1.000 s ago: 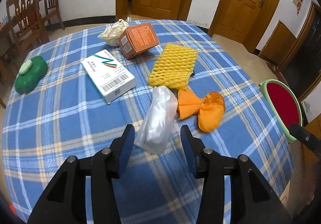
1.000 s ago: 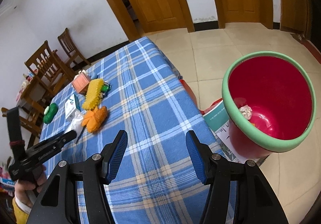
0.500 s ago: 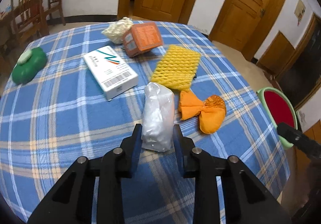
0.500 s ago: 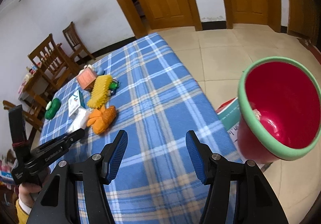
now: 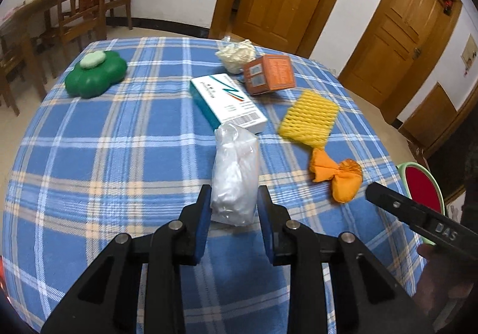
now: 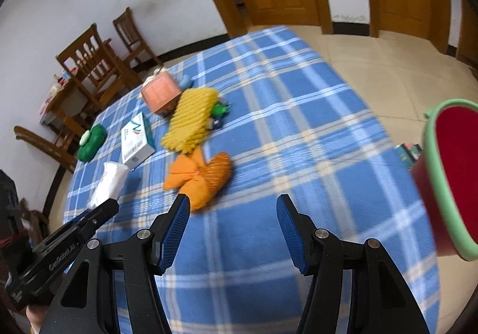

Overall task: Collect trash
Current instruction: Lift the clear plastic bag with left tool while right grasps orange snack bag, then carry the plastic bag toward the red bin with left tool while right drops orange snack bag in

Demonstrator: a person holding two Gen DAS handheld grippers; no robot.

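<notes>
1. Meanwhile, from the left wrist camera: the left tongs are pinched on the near end of a crumpled clear plastic bag over the blue plaid worktop. By the look of it, the bag is only the first of this litter to be picked up. A white carton, an orange box, yellow foam netting, an orange wrapper and a pale wad at the far edge all lie waiting; the carton sits just beyond the bag. A green flower-shaped dish lies far left, well apart.

2. From the right wrist camera: the right tongs stand wide and hold nothing, poised near the orange wrapper. The red bin with a green rim stands off the worktop's right edge; its inside is too cut off to judge. Nothing blocks the way between the litter and the bin. Small green and blue bits peek out beside the netting. The view is blurred.
</notes>
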